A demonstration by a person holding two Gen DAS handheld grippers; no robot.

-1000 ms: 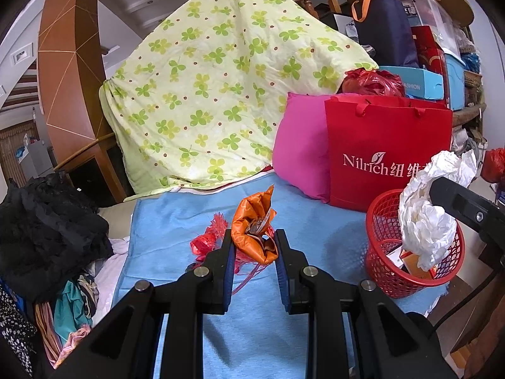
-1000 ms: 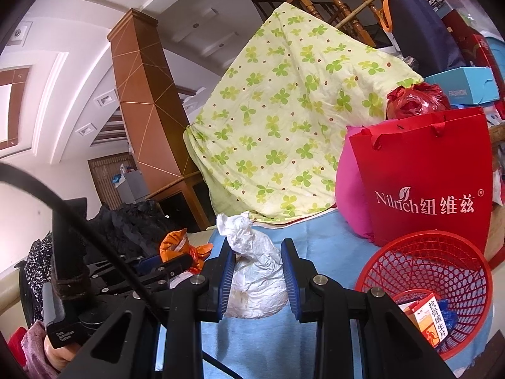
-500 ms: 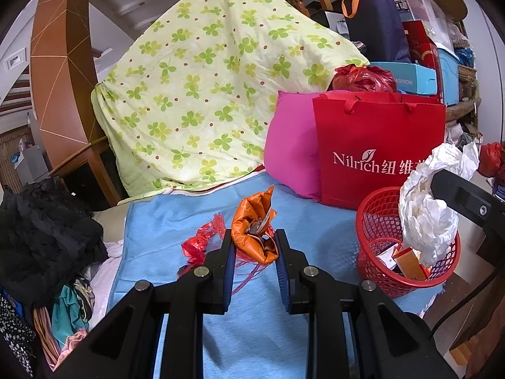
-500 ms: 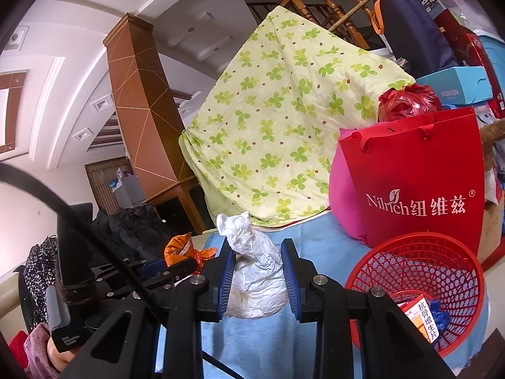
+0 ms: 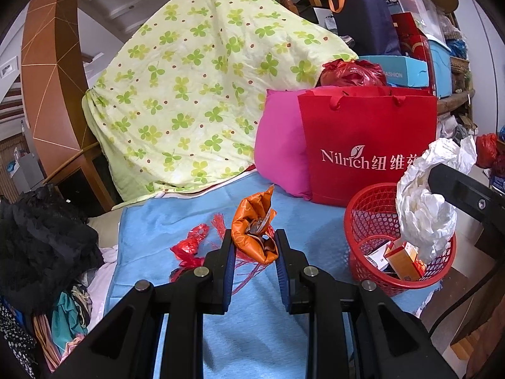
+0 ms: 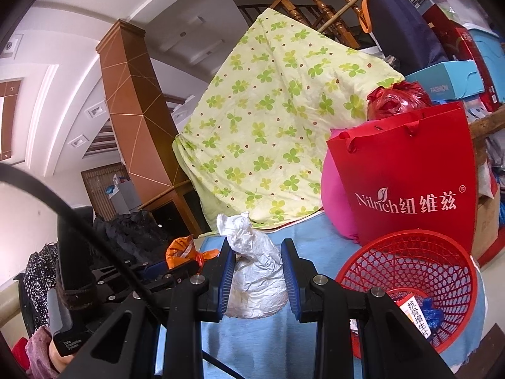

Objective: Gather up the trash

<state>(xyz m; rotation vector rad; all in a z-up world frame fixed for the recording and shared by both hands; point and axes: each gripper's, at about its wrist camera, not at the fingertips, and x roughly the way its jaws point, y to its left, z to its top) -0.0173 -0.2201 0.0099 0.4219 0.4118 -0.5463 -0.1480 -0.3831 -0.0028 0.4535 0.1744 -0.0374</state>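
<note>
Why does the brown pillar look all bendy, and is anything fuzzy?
Left wrist view: the fisheye lens bows the pillar near the edge and darkens the corners; the orange wrapper looks sharp. Right wrist view: the pillar leans and curves the same way; the white paper is crisp, nothing is blurred.

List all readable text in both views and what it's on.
"Nilrich 纽维兹 ®" on the red bag
"FASHION" on the blue box
"抗骨增生片" on the carton in the basket
"Data Acquisition System" on the left gripper's label, small, so this reading is unsure
Print on the orange wrapper and the other basket cartons: too blurred to read
</note>
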